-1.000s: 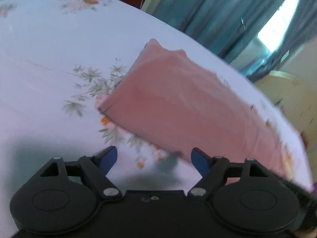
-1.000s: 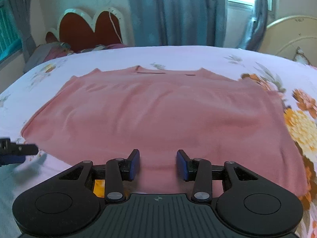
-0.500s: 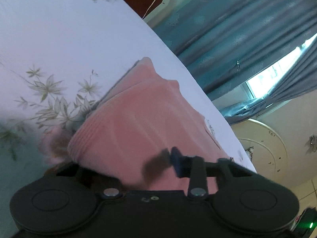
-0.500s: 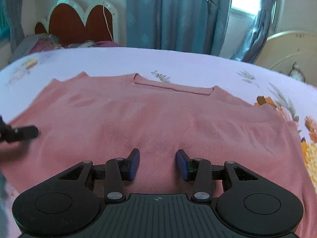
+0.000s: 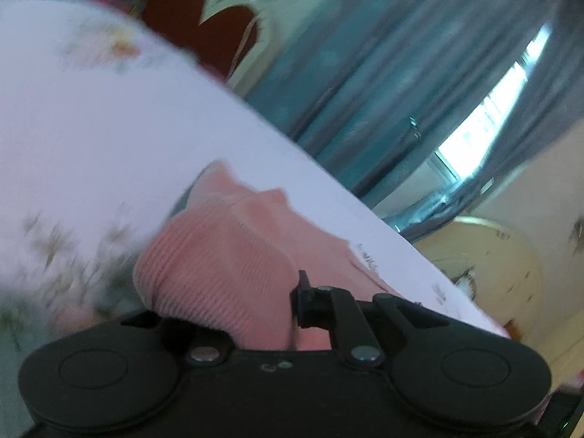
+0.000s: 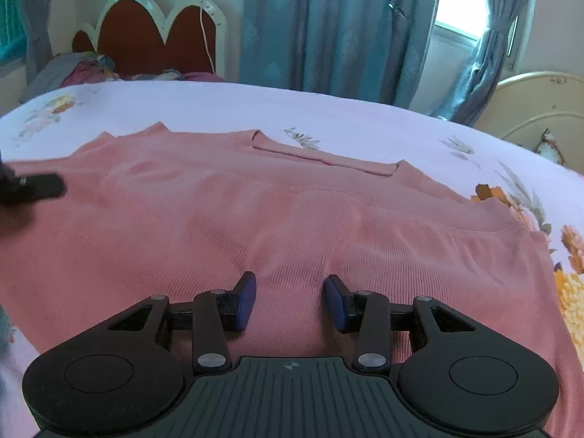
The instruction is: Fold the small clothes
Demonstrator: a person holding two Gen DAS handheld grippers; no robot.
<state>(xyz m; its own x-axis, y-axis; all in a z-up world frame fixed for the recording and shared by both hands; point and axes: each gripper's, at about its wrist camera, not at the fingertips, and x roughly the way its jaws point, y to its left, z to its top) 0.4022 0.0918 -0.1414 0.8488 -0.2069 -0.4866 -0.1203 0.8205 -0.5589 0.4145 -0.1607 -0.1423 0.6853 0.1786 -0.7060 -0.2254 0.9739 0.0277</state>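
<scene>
So that I can fold it over, my left gripper jaws have just closed on the pink top at its left edge on the bed; my right gripper jaws wait apart above its near hem.

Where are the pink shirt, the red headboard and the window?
pink shirt (image 6: 292, 219): right wrist view, middle of its chest.
red headboard (image 6: 146, 36): right wrist view, red panel.
window (image 6: 456, 3): right wrist view, bright pane.
</scene>
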